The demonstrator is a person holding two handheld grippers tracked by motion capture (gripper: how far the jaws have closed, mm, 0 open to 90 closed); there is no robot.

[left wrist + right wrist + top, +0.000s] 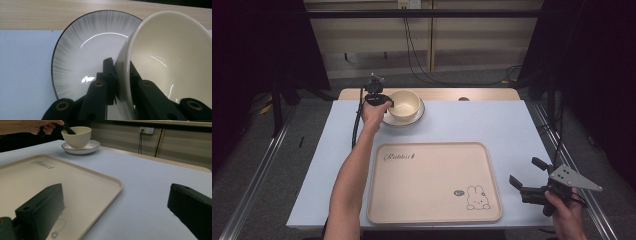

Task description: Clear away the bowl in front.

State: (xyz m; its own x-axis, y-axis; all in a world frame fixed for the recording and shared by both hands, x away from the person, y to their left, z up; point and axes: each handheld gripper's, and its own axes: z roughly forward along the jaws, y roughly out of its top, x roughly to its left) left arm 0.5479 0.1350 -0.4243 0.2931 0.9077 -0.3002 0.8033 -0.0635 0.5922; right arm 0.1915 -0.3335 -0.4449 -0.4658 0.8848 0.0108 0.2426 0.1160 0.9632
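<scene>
A cream bowl (405,103) stands on a grey-streaked plate (418,117) at the far middle of the light blue table (492,125). My left gripper (387,103) is shut on the bowl's left rim. In the left gripper view one jaw presses the bowl (170,50) from outside and the other from inside, above the plate (82,50). My right gripper (525,171) is held open near the front right corner, beside a beige tray (432,180). Nothing lies between its fingers (42,207). The right gripper view also shows the bowl (77,136), the plate (86,148) and the tray (75,182).
The tray carries a rabbit drawing (477,197) and a small script logo (399,156). A wooden strip (482,94) runs along the table's far edge. Cables (422,70) trail over the floor behind, and metal rails (257,175) flank the table.
</scene>
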